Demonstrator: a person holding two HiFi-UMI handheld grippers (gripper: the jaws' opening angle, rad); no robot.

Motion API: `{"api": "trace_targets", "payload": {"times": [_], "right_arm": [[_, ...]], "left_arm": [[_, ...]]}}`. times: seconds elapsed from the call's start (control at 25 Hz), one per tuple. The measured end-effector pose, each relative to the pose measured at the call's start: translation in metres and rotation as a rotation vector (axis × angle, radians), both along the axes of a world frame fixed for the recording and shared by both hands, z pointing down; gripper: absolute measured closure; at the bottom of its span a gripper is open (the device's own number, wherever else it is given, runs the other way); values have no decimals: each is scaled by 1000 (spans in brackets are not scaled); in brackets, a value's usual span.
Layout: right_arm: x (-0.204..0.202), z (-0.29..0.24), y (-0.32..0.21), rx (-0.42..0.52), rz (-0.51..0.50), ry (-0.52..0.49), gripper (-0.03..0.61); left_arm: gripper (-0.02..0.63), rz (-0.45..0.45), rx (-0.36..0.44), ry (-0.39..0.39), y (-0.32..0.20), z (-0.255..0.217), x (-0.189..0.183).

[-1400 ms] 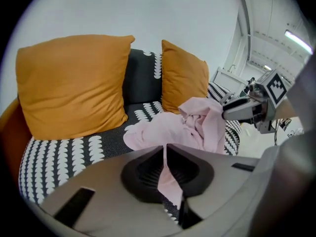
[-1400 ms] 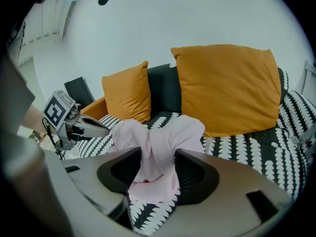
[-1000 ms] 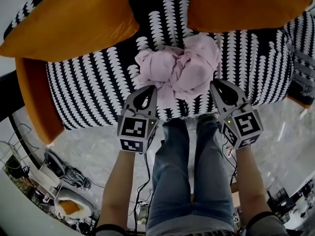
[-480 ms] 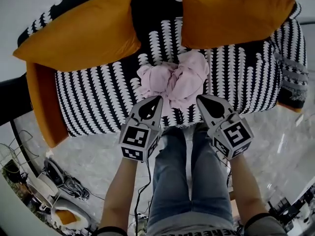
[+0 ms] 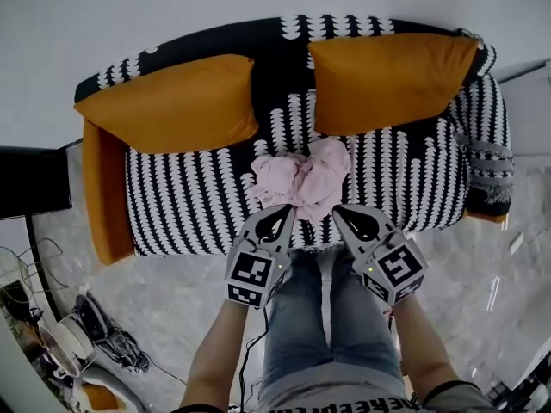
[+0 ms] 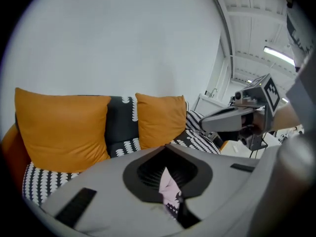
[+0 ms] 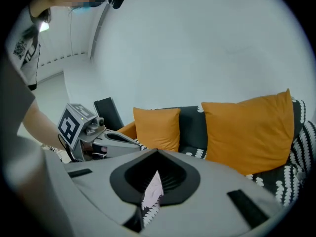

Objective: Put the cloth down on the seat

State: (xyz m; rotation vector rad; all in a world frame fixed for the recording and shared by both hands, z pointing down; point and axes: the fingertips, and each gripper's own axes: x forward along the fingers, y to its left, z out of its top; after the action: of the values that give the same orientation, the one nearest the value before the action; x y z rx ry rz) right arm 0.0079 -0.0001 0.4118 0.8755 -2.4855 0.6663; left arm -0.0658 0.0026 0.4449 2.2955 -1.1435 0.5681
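Now pink cloth (image 5: 301, 177) bunched on sofa seat (image 5: 189, 200); L gripper (image 5: 285, 210), R gripper (image 5: 337, 210) both closed (empty), just beside.

The cloth (image 5: 303, 177) is thin pink fabric, soft, crumpled and matt. The sofa (image 5: 181, 200) has a woven black-and-white cover; the left cushion (image 5: 172, 106) and right cushion (image 5: 387, 80) are matt orange fabric (slightly grainy up close). The left gripper (image 5: 285, 211) and right gripper (image 5: 339, 211) have smooth matt grey plastic shells. The floor (image 5: 189, 291) is glossy, marble-like stone.
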Motion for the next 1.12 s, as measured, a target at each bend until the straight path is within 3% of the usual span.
{"api": "trace_targets", "payload": {"times": [0.2, 0.4, 0.64, 1.12], "right_arm": [[-1, -53, 13, 50, -48, -19, 583], [3, -106, 19, 117, -62, -53, 583], [11, -153, 25, 174, -85, -93, 583], [13, -221, 41, 294, -180, -183, 583]], "left_arm": [[589, -12, 54, 1, 10, -53, 8], [589, 3, 159, -13, 13, -113, 23], [589, 1, 261, 23, 17, -176, 47], [589, -47, 408, 32, 37, -254, 68]]}}
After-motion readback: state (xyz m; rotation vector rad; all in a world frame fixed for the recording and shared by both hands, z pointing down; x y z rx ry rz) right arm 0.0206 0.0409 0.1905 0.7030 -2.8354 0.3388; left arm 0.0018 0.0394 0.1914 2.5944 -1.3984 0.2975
